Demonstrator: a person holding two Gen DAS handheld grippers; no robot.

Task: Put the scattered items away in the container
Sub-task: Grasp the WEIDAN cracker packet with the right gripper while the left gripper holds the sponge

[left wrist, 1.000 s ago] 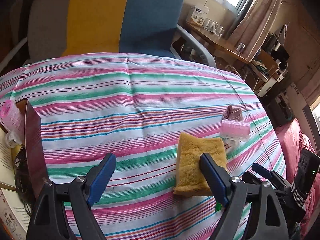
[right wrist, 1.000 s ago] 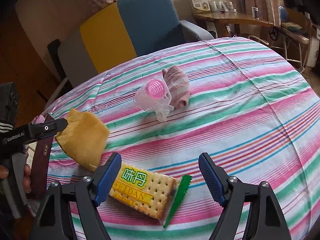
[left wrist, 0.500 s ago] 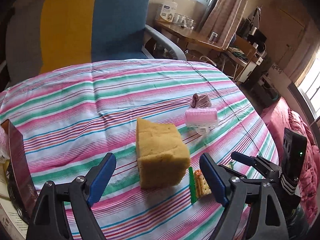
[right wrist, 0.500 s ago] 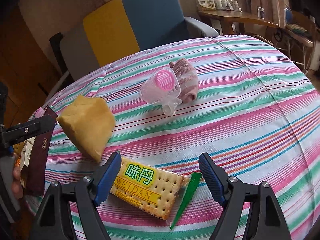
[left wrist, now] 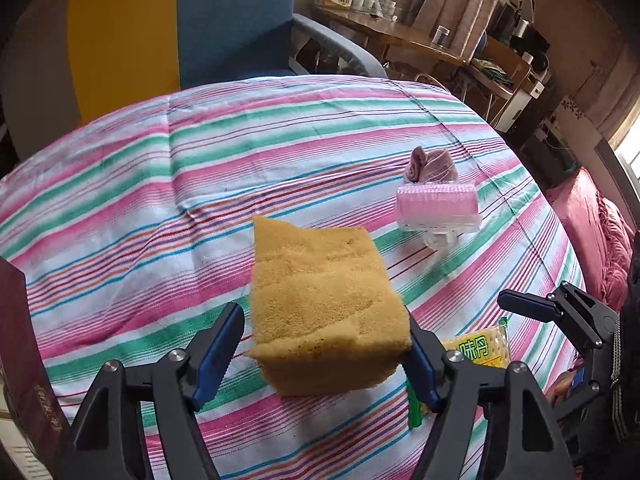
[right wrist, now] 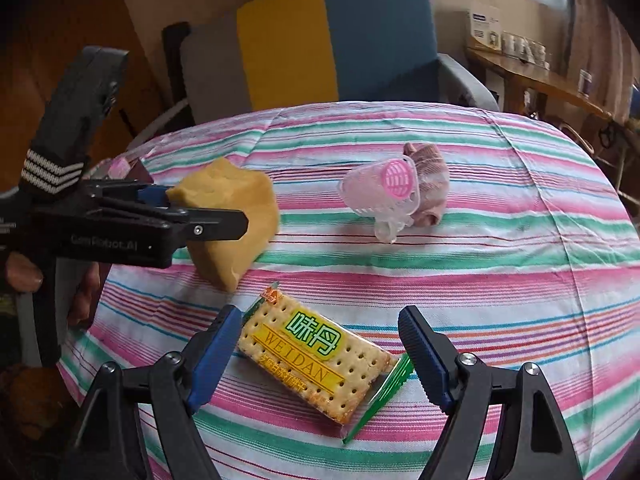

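A thick yellow sponge (left wrist: 324, 300) stands tilted on the striped cloth (left wrist: 160, 200) between the jaws of my left gripper (left wrist: 322, 312). Those jaws are closing: the right pad touches the sponge and a narrow gap shows at the left pad. In the right wrist view, the left gripper (right wrist: 208, 208) straddles the sponge (right wrist: 236, 216) from the left. My right gripper (right wrist: 320, 312) hangs open over a packet of crackers (right wrist: 316, 356), which lies flat between its fingers without contact. A dark brown box (left wrist: 20, 360) stands at the table's left edge.
A pink ribbed roller in a clear shell (right wrist: 384, 196) lies mid-table against a rolled pink cloth (right wrist: 432, 176). A yellow, blue and grey chair (right wrist: 328, 40) stands behind the table. A wooden desk with boxes (left wrist: 400, 32) is at the back right.
The left gripper has come in over the sponge, which now sits between its jaws, and the jaws have narrowed. The right gripper rolled a little; the crackers sit more centred between its fingers.
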